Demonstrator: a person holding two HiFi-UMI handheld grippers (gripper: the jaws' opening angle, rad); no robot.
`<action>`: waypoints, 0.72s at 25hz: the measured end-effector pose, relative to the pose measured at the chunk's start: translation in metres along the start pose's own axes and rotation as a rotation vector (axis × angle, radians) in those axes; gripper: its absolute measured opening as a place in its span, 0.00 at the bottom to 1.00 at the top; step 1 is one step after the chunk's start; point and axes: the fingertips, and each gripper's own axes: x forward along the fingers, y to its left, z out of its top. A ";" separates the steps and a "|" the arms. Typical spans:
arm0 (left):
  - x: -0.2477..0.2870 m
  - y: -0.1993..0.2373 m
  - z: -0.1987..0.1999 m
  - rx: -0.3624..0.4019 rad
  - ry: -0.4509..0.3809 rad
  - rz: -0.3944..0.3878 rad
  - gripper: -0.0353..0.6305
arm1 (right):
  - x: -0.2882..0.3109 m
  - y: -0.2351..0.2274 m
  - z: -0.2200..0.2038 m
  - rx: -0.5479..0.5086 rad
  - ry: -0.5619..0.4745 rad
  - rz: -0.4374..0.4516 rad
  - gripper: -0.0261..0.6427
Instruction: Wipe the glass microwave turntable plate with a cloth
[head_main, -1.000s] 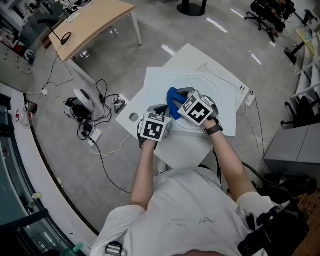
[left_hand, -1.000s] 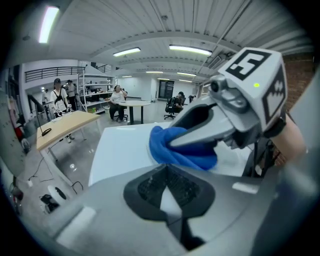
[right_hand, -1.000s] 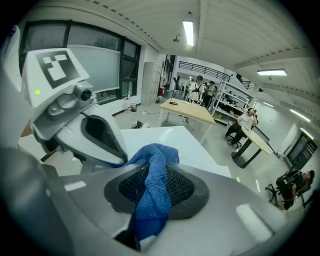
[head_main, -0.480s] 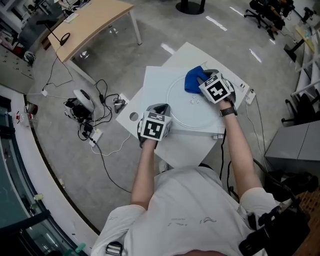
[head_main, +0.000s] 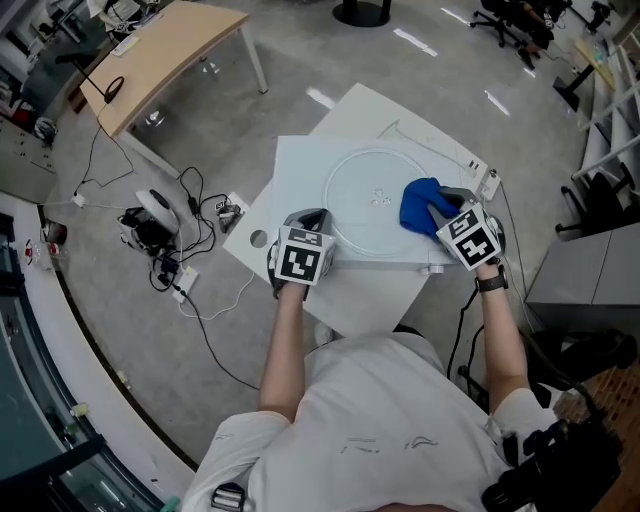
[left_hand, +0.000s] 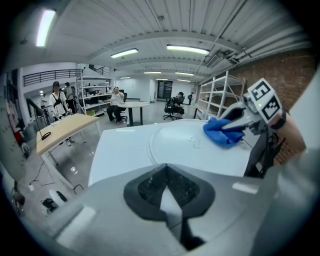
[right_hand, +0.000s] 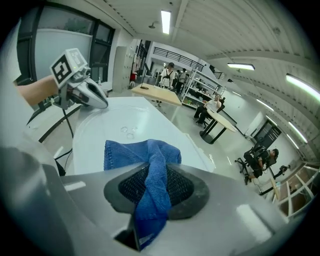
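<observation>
Head view: the left gripper (head_main: 312, 222) sits over the white table (head_main: 300, 170) just beside the plate's near-left rim, its jaws nearly together with nothing seen between them. The glass plate (head_main: 370, 225) lies flat mid-table. The blue cloth (head_main: 420, 205) lies on the plate's right part, pinched in the right gripper (head_main: 443, 212). Nothing visibly pins the plate, so a hard stroke could slide it toward the table edge or tug the cloth free.
</observation>
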 end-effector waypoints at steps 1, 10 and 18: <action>0.000 -0.001 0.000 0.004 -0.002 0.003 0.06 | -0.006 0.011 -0.002 0.000 -0.006 0.011 0.18; 0.000 -0.004 0.001 0.007 -0.003 0.005 0.06 | -0.004 0.122 0.072 -0.169 -0.123 0.236 0.18; -0.002 -0.010 0.003 0.016 -0.012 0.007 0.06 | 0.056 0.120 0.135 -0.183 -0.135 0.231 0.18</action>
